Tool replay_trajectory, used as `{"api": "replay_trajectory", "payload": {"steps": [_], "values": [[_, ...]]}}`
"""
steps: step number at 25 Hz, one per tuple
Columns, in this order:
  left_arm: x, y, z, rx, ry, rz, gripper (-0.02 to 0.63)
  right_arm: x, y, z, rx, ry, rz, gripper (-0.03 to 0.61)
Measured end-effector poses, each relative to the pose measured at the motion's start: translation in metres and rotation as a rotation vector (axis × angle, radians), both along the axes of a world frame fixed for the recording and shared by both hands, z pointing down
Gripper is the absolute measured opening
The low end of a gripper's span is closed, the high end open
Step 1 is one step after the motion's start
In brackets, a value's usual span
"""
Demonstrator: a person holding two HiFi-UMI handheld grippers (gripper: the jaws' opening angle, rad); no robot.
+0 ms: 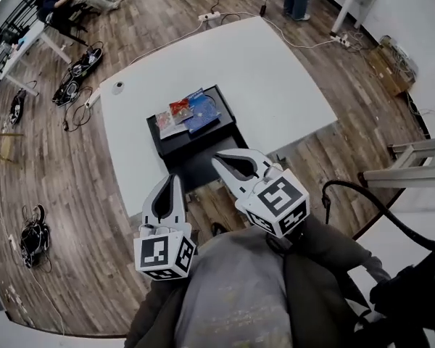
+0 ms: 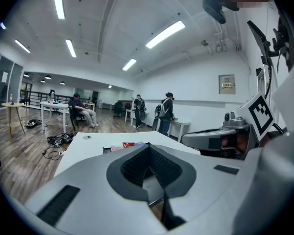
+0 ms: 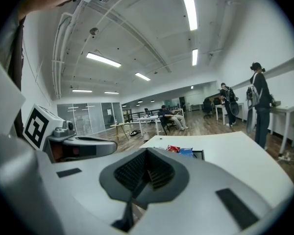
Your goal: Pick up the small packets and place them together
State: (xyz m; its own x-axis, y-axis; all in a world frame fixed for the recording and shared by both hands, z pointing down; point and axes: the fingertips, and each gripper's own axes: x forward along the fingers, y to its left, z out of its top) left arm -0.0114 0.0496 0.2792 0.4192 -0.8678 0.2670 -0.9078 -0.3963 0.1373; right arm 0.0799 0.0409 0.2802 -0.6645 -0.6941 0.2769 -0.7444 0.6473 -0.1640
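Right tongs (image 3: 147, 155) closed, empty, packets (image 3: 180, 150) ahead on table (image 3: 235, 153)

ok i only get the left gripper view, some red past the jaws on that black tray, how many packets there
observer: head view shows at least three bunched together on the black tray: a pale packet, a red packet, a blue packet.
operator: right gripper got anything
observer: no, the right gripper is shut on nothing.
operator: and how close are we
observer: both short of the tray; left gripper touches no packet.
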Motion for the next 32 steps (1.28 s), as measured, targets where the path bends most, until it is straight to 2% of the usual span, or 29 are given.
{"api": "replay_trajectory", "payload": {"steps": [3,9,22,27,29,32], "values": [[-0.003,0.000,-0.002,0.006,-0.004,-0.021,0.003,0.001,-0.004,-0.001,0.000,0.000,-0.005,0.005],[0.016,0.000,-0.002,0.005,0.017,0.020,0.003,0.006,-0.001,-0.005,-0.001,0.016,-0.008,0.005],[0.017,-0.003,-0.001,0.016,0.017,0.017,0.003,0.002,-0.001,-0.004,0.016,0.027,-0.037,0.003],[0.054,0.000,0.011,0.018,0.032,0.059,0.003,0.043,0.006,0.009,0.015,0.035,0.007,0.005],[0.046,-0.001,0.002,0.012,0.029,0.057,0.003,0.037,0.002,0.001,0.007,0.030,0.019,0.005],[0.010,-0.003,-0.008,0.004,0.008,0.002,0.003,0.005,-0.007,-0.004,-0.006,0.009,-0.019,0.005]]}}
